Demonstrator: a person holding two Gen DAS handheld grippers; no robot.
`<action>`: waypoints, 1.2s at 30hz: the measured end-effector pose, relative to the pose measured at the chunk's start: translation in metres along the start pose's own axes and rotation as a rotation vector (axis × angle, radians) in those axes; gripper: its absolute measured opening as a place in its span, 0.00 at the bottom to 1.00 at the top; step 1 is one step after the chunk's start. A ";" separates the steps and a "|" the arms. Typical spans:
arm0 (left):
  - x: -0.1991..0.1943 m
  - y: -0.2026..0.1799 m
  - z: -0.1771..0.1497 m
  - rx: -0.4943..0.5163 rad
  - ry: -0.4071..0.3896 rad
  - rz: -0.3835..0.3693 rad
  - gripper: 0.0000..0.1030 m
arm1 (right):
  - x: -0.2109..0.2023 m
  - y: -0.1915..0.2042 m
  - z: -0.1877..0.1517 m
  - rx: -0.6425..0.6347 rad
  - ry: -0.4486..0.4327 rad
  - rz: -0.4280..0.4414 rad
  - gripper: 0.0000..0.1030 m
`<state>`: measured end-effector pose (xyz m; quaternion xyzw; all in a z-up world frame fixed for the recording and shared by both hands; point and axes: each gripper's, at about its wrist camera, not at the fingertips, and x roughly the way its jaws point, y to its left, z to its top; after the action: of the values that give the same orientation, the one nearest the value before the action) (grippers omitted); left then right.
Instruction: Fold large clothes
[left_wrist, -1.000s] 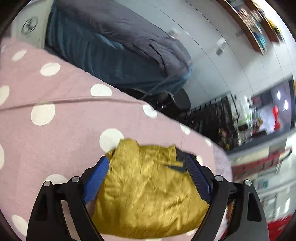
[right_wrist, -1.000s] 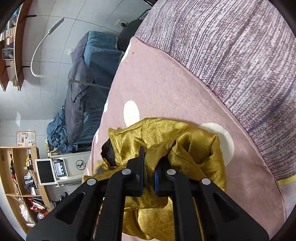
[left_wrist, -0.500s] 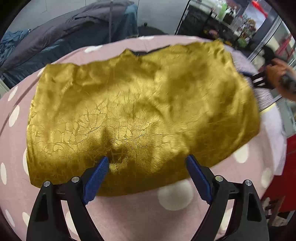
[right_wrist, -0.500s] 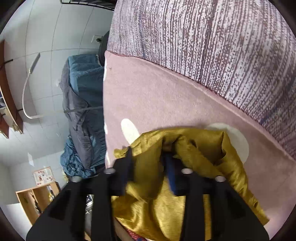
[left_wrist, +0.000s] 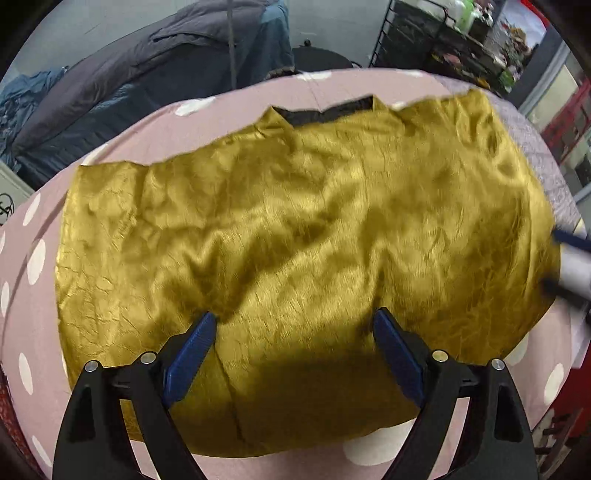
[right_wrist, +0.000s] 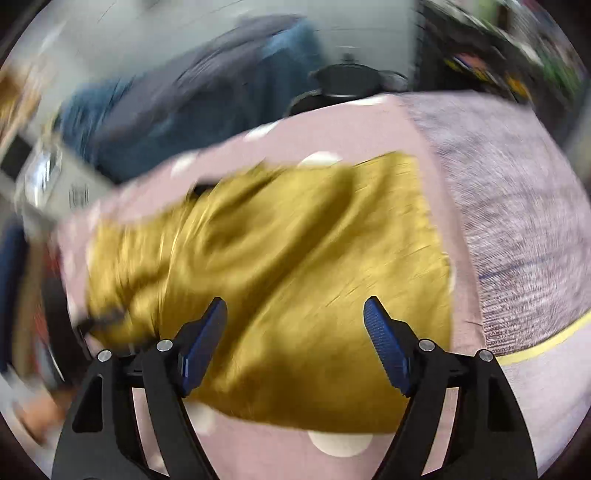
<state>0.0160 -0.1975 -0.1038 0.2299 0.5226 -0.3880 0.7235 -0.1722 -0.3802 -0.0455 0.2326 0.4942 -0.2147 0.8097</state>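
A shiny gold garment (left_wrist: 295, 240) lies spread flat and crumpled on the pink polka-dot cover (left_wrist: 33, 332). A black collar band (left_wrist: 325, 112) shows at its far edge. My left gripper (left_wrist: 295, 332) is open and empty above the garment's near edge. My right gripper (right_wrist: 295, 325) is open and empty above the garment (right_wrist: 288, 266); that view is motion-blurred. The right gripper shows blurred at the right edge of the left wrist view (left_wrist: 572, 266).
A grey striped cloth (right_wrist: 517, 221) covers the surface to the right of the garment. A dark blue-grey duvet (left_wrist: 147, 81) lies on furniture behind. A black wire rack (left_wrist: 443, 37) with clutter stands at the far right. A black chair (right_wrist: 347, 85) stands behind the surface.
My right gripper has let go of the bunched gold garment and opened. The garment now lies spread out. Both grippers have pulled back and swung to look across it.
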 end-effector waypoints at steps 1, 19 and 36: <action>-0.009 0.005 0.001 -0.034 -0.030 -0.013 0.82 | 0.005 0.019 -0.011 -0.077 0.002 -0.021 0.74; 0.001 0.057 -0.042 -0.148 -0.054 0.136 0.90 | 0.102 0.080 -0.007 -0.281 0.152 -0.208 0.74; 0.039 0.079 -0.001 -0.149 0.060 0.077 0.95 | 0.149 0.090 0.014 -0.289 0.207 -0.315 0.82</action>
<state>0.0848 -0.1624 -0.1467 0.2068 0.5622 -0.3130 0.7370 -0.0476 -0.3338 -0.1593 0.0550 0.6303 -0.2407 0.7361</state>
